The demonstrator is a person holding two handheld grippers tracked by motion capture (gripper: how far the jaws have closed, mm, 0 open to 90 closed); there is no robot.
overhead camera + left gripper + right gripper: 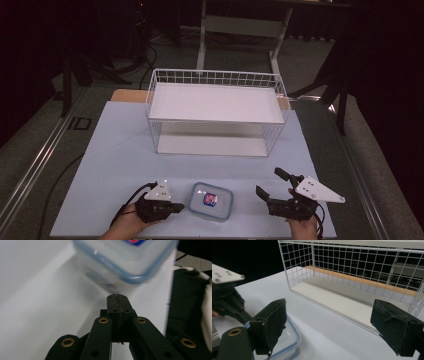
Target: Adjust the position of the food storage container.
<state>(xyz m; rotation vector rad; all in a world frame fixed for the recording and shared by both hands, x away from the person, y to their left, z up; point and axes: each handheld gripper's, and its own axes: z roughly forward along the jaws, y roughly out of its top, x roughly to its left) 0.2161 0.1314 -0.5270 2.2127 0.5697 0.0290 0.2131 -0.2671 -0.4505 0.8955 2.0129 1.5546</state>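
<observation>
Left gripper [176,207] jaws pressed together, empty, tips just beside the lidded container [213,201]; right gripper [269,186] jaws spread wide, nothing btwn them. Container sits on desk [115,150] btwn both, well short of wire rack [216,111]. Best approach, prob.: nudge slowly w/ left, brace opposite edge w/ right so it doesn't skid.

Light falls from above onto the pale table [120,150], which reads bright while the room around it sinks into near black. The wire basket [216,107] throws a soft shadow on its near side. In the left gripper view the clear plastic container [125,260] is smeared and out of focus, with small glints on its blue rim. In the right gripper view the basket grid is sharp; the near black fingers [270,325] are soft.
</observation>
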